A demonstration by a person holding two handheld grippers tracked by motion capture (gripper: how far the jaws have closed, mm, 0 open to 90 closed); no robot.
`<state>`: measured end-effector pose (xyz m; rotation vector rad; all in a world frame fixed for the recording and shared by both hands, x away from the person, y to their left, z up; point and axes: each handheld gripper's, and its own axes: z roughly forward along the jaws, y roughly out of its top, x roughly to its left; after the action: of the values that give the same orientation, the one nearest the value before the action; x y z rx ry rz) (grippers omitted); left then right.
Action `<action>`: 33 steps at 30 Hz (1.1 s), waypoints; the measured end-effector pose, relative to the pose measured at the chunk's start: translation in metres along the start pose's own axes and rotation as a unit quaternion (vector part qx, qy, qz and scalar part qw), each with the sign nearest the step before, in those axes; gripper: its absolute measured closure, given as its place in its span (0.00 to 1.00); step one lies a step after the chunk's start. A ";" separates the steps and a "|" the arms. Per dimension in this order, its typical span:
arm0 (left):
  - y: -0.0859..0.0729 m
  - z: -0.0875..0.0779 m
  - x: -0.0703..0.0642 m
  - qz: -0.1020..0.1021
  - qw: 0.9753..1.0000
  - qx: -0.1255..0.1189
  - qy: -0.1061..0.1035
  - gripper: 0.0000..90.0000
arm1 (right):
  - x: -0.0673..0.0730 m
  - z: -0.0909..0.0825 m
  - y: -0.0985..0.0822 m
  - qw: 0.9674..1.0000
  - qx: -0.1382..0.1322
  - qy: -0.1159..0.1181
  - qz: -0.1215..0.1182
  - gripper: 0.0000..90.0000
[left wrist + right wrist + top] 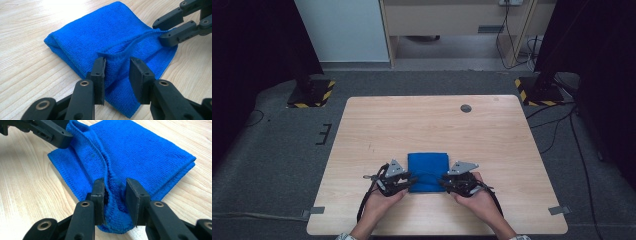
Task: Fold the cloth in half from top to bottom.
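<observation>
On the wooden table (362, 130), a folded blue cloth (427, 171) lies toward six o'clock of centre, between both hands. The left gripper (408, 178) meets the cloth's near corner at nine o'clock, its jaws partly apart with a raised fold between them, the pads not clearly pressing. The right gripper (446, 181) stands likewise at three o'clock. The gripper views show a lifted hem running between the corners, which the high view leaves too small to tell.

I can read no writing, label or number anywhere here. The blue cloth (107, 47) carries no readable tag.
</observation>
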<state>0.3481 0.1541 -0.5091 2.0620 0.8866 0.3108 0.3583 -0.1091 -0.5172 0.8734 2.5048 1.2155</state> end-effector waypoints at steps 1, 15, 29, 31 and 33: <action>0.000 0.000 -0.001 0.002 1.000 0.000 0.000 0.73 | 0.001 -0.001 0.000 1.000 0.000 0.000 0.001 0.77; -0.008 -0.006 -0.006 0.016 1.000 0.013 -0.007 0.72 | 0.007 -0.008 -0.004 1.000 0.003 0.011 -0.006 0.73; -0.013 -0.016 -0.015 0.028 0.999 0.015 -0.017 0.69 | 0.008 -0.016 -0.009 1.000 0.011 0.019 -0.004 0.70; -0.014 -0.018 -0.016 0.029 0.999 0.013 -0.019 0.68 | 0.009 -0.017 -0.009 1.000 0.011 0.020 -0.007 0.70; -0.014 -0.020 -0.017 0.029 0.999 0.012 -0.019 0.68 | 0.010 -0.017 -0.008 1.000 0.011 0.022 -0.007 0.69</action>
<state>0.3193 0.1603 -0.5063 2.1111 0.8130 0.2927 0.3392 -0.1178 -0.5121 0.8429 2.5591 1.2176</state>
